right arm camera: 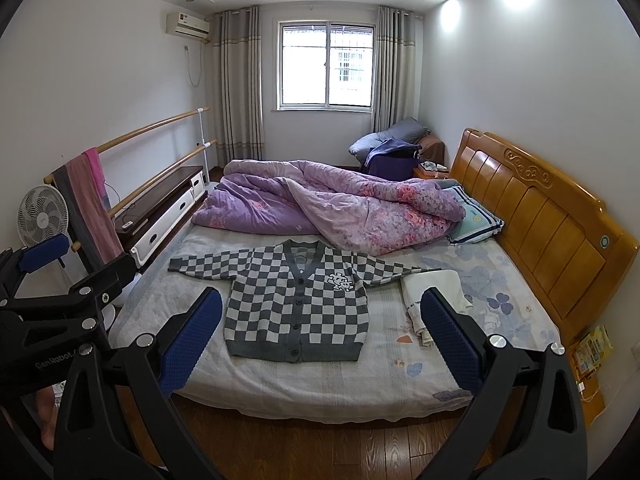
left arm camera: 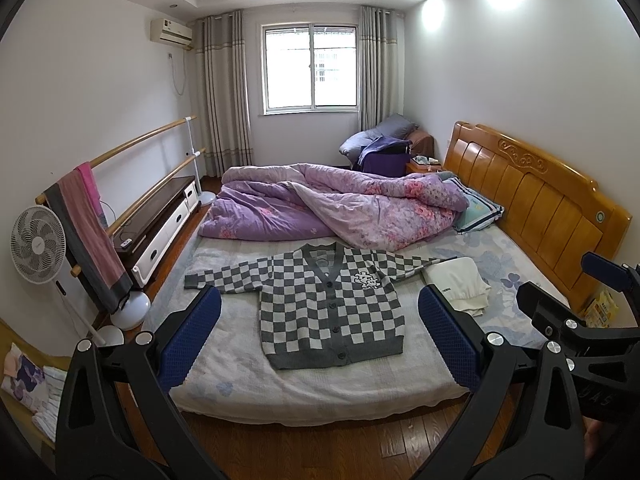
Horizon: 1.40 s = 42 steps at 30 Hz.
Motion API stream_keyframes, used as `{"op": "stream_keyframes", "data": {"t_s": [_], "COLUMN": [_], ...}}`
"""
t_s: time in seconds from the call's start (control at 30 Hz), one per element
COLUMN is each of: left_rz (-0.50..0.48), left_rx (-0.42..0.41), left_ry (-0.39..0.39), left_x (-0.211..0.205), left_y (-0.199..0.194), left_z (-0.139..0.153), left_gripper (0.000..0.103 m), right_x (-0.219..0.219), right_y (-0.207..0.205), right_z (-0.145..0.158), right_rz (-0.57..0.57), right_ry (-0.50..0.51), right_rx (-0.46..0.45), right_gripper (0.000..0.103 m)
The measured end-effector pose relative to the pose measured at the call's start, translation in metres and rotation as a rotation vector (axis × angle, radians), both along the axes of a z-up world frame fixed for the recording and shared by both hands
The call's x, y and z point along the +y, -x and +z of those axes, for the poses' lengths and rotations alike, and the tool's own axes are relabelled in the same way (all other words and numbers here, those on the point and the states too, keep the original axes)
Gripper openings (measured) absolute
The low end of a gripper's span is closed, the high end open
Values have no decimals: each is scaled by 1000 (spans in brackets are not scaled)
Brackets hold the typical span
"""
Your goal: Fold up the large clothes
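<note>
Left gripper (left arm camera: 320, 336): jaws wide apart, holding nothing, held above the floor short of the foot edge of the bed (left arm camera: 320, 400). Right gripper (right arm camera: 320, 340): likewise wide and empty, level with its partner and just beside it.

The checkered cardigan (left arm camera: 332, 312) lies flat and buttoned near the foot edge of the bed, hem toward the grippers, both sleeves spread toward the side edges. No fold appears to have been made.

Risks, as judged:
- The right sleeve tip lies touching or just beside a folded white garment (left arm camera: 458, 284). A pinch taken there could catch both pieces and drag the white one along.
- The collar sits close to the bunched purple quilt (left arm camera: 332, 204). A fold carried toward the far side of the bed could snag the quilt's near edge.
- The knit looks soft. A shallow pinch may slip, and a deep one may gather the bedsheet beneath.
- The two grippers are close together and could knock each other on approach.

Open room: bare sheet lies at the foot edge below the hem and along the left edge beyond the left sleeve. The headboard (left arm camera: 532, 200) side is partly taken by the white garment and a pillow (left arm camera: 480, 210).
</note>
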<state>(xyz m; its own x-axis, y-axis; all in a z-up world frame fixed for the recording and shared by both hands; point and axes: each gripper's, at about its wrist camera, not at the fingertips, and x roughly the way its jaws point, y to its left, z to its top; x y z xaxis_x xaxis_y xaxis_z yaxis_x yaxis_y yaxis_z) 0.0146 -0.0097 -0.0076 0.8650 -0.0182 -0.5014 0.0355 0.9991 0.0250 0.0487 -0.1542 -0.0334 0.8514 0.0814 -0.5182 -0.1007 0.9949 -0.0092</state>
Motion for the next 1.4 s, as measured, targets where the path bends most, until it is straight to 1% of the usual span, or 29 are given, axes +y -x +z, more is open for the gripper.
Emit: {"op": "stream_keyframes", "data": {"t_s": [0.37,0.7,0.9,1.13,1.27,1.4], "left_rz": [2,6,3,-2,-7,-6], "left_rx": [20,39,49,78,88,105], "left_ry": [-3,8,11,0,-13,-8], "left_x": [-15,-46,-72,-89,-93,-90], "left_y": [-18,-38,-47,-60,-69,-85], "left_z": [-7,-13,-22,-33,-41,-47], "left_gripper": [98,98,98,98,98,98], "right_x": [-20,-44,-65,-84,-91,-89], "right_y": [-15,-26,-30,-39,-52,-65], "right_z": [-4,-10,-16,-23,-28,-33], "right_rz": [0,12,9,4,-8,-6], "right_ry": [-6,0,2,-12,-28,-26], "right_rx": [13,29,45,68,82,99], "right_gripper": [96,96,96,96,96,96]}}
